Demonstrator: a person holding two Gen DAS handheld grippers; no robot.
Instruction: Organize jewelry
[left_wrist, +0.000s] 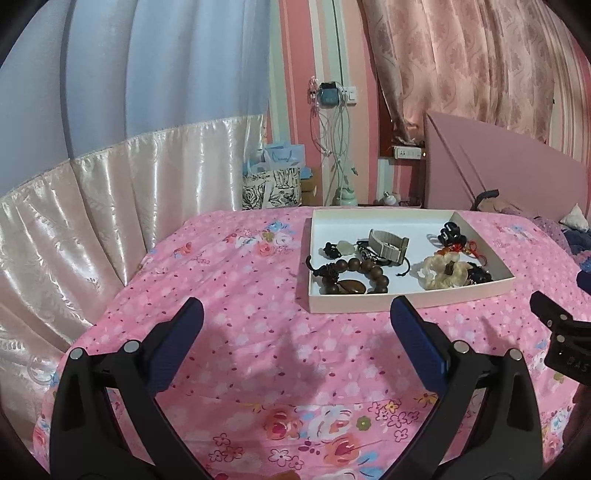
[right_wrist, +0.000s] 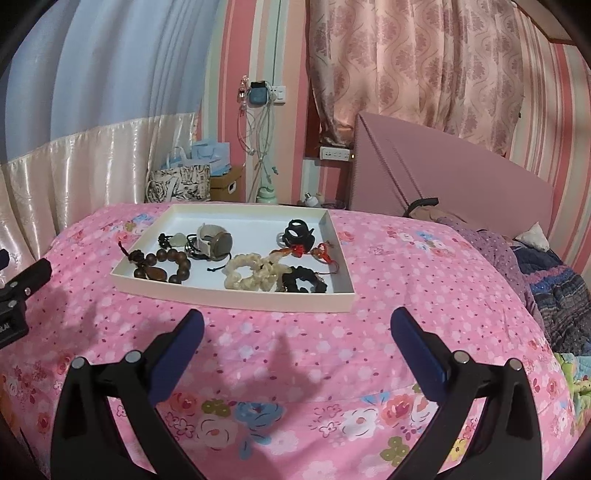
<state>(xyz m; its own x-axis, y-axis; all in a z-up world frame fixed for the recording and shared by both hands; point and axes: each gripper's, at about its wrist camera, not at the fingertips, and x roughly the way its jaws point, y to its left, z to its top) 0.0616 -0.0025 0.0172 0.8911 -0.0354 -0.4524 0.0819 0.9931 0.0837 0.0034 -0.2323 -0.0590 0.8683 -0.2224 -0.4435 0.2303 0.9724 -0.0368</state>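
Note:
A shallow white tray (left_wrist: 369, 304) (right_wrist: 236, 301) lies on a pink floral bedspread and holds jewelry. In it are a brown bead bracelet (left_wrist: 351, 277) (right_wrist: 166, 266), a watch with a beige strap (left_wrist: 388, 243) (right_wrist: 216, 242), a cream scrunchie (left_wrist: 443, 275) (right_wrist: 251, 273), a black hair claw (left_wrist: 448, 230) (right_wrist: 297, 229), a black scrunchie (right_wrist: 303, 282) and a red cord charm (right_wrist: 310, 251). My left gripper (left_wrist: 295, 317) is open and empty, in front of the tray. My right gripper (right_wrist: 295, 328) is open and empty, also in front of the tray.
The pink bedspread (left_wrist: 221, 295) (right_wrist: 406, 295) covers the bed. A pink headboard (right_wrist: 443, 166) and piled bedding (right_wrist: 554, 280) are at the right. Bags (right_wrist: 184, 177) and hanging cables (right_wrist: 258, 129) stand behind the bed by the curtains.

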